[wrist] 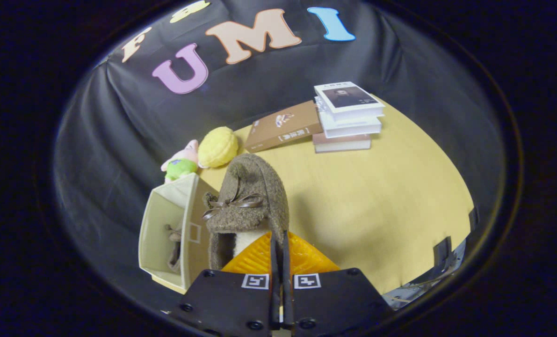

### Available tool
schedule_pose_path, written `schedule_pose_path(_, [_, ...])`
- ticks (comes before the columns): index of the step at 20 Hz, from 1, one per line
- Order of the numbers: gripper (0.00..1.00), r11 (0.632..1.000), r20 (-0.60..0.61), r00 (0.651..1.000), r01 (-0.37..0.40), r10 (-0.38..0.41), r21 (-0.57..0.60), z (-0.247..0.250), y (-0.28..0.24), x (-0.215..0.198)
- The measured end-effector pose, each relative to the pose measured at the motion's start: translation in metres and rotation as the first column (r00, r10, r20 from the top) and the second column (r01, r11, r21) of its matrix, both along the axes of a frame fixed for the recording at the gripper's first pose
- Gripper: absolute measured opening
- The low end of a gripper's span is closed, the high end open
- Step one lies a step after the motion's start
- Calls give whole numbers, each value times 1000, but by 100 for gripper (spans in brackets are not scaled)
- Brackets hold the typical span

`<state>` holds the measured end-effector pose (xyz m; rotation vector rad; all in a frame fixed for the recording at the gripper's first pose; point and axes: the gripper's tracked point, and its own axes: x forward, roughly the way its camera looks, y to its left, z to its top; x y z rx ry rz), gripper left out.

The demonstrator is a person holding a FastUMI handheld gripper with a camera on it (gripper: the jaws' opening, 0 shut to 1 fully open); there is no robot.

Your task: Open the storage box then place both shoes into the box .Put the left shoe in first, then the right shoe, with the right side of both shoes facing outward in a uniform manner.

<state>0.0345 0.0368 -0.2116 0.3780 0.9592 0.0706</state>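
A brown fuzzy shoe with a brown ribbon bow hangs just ahead of my gripper, toe pointing away from me. Both fingers are pressed together on the rim of its opening, so the shoe is held above the wooden table. Just left of the held shoe stands the open beige storage box. Inside the box a second brown shoe shows partly, most of it hidden by the box's wall.
Beyond the box lie a yellow plush ball and a small pink and green plush toy. Farther back are a brown book and a stack of books. The table's right edge runs near dark straps.
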Motion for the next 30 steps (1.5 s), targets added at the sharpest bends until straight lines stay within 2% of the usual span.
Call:
schedule_pose_path(7, [6, 996, 74, 997, -37, 30, 86, 45, 84, 6])
schedule_pose_path(12, [6, 991, 79, 994, -79, 70, 112, 47, 142, 5])
schedule_pose_path(14, [6, 992, 65, 995, -83, 77, 96, 36, 159, 4])
schedule_pose_path(22, [6, 999, -4, 1000, -1, 0, -49, -3, 180, -8])
schedule_pose_path(27, [6, 991, 20, 1000, 17, -15, -132, -12, 184, -8])
schedule_pose_path(29, [11, 988, 36, 999, -1, 7, -152, -11, 188, -7])
schedule_pose_path(30, [19, 986, 46, 999, -10, 18, -165, -9, 189, -6])
